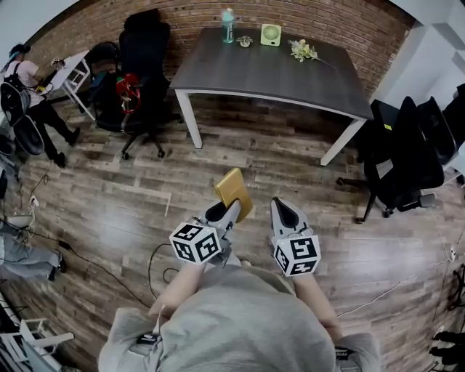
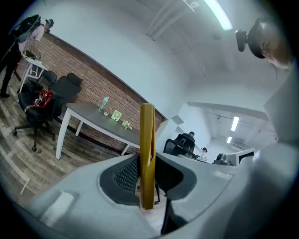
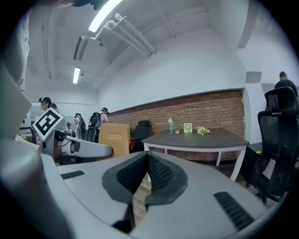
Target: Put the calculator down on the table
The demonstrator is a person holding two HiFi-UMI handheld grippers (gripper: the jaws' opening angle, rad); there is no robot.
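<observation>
Fingers (image 2: pixel 124 175) of left gripper (image 1: pixel 220 213) clenched on yellow calculator (image 1: pixel 234 190); fingers (image 3: pixel 159 175) of right gripper (image 1: pixel 285 211) pressed together on nothing.
Calculator upright on edge between dark pads, in mid-air over wooden floor (image 1: pixel 131 196), well short of grey table (image 1: pixel 269 73) by brick wall. Bottle (image 1: pixel 228 25), small green fan (image 1: pixel 271 34) and flowers (image 1: pixel 302 50) along table's far edge. Right gripper just beside left, roughly level with it.

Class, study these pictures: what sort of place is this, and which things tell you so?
Most likely an office or shared workroom: a long table stands by a brick wall, black swivel chairs stand nearby, and a person is at a small white desk on the far left.
</observation>
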